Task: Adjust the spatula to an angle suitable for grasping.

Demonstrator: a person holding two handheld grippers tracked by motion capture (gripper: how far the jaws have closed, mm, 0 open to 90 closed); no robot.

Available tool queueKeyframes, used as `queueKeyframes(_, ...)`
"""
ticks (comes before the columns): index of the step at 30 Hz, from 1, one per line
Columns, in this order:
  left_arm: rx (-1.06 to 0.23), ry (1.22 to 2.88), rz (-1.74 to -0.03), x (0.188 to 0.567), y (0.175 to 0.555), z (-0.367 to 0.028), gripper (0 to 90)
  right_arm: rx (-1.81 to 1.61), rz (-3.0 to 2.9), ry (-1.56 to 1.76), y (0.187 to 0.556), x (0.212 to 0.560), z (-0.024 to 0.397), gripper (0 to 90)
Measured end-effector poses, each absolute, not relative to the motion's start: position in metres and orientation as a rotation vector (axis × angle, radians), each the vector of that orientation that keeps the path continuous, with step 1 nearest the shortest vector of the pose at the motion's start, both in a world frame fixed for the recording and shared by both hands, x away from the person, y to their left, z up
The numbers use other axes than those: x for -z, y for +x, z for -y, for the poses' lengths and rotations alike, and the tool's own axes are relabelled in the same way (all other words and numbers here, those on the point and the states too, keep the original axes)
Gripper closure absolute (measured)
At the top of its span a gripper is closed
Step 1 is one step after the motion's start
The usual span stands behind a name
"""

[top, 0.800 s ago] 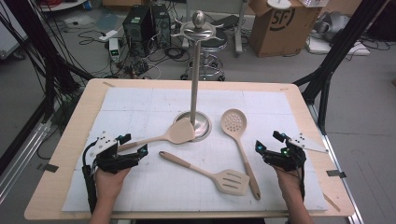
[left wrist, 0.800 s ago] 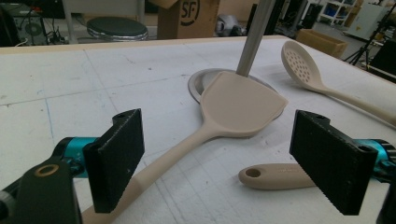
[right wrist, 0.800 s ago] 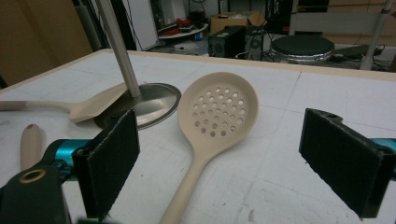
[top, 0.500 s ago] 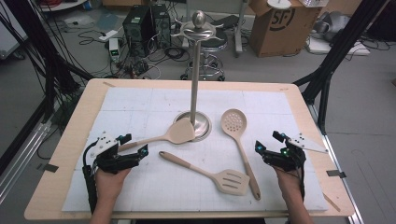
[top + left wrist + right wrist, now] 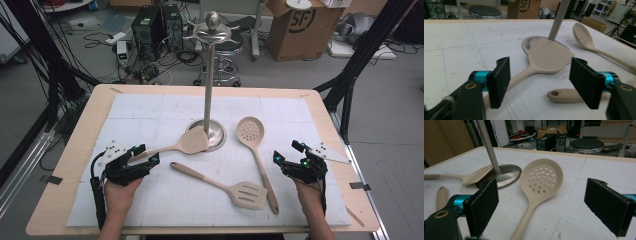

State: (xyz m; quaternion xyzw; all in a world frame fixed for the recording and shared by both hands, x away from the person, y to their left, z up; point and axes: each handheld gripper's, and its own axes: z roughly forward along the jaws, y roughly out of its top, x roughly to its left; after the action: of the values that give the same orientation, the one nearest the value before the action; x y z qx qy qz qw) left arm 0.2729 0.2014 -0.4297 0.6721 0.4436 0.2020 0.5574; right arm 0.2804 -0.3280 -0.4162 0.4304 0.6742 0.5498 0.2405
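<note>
The left gripper [image 5: 147,155] rests near left on the mat [image 5: 150,112], jaws apart around the handle of the spatula [image 5: 549,58] without pressing it. The spatula blade lies on the stand [image 5: 209,90] base. The right gripper [image 5: 287,152] sits near right, jaws apart, just beside the skimmer [image 5: 539,182] handle. The turner [image 5: 235,189] lies between them.

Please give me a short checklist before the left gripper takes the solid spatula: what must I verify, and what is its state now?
1. Left gripper jaws open: ok.
2. Solid spatula handle between the jaws: ok, at the left jaw.
3. Spatula blade free of the metal stand: not ok, it rests on the base.
4. Slotted turner clear of the handle: ok.
5. Right gripper empty: ok, open, skimmer untouched.
</note>
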Motion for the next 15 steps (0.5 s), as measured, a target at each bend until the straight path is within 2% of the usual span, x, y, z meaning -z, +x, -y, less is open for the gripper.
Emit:
queueKeyframes(1,-0.469,1.578,-1.051,0.429,0.274,-0.201,44.5,-1.508,-1.839,1.171,0.281,0.416,0.329,11.6)
queueKeyframes(2,-0.461,1.576,-1.049,0.428,0.275,-0.201,44.5,-1.508,-1.839,1.171,0.281,0.416,0.329,11.6)
queueKeyframes(5,-0.459,1.605,-1.031,0.426,0.279,-0.196,55.7,-1.511,-1.842,1.177,0.281,0.416,0.328,11.5)
queueKeyframes(6,-0.460,1.623,-1.021,0.425,0.282,-0.194,55.7,-1.511,-1.842,1.177,0.281,0.416,0.328,11.5)
queueKeyframes(7,-0.459,1.638,-1.011,0.425,0.284,-0.192,62.1,-1.510,-1.843,1.174,0.281,0.416,0.328,11.6)
queueKeyframes(8,-0.455,1.651,-0.999,0.425,0.286,-0.190,62.1,-1.510,-1.843,1.174,0.281,0.416,0.328,11.6)
queueKeyframes(10,-0.452,1.663,-1.003,0.428,0.291,-0.189,71.1,-1.511,-1.837,1.173,0.281,0.416,0.329,11.6)
queueKeyframes(15,-0.413,1.645,-1.018,0.429,0.302,-0.187,81.6,-1.518,-1.836,1.180,0.281,0.417,0.329,11.5)
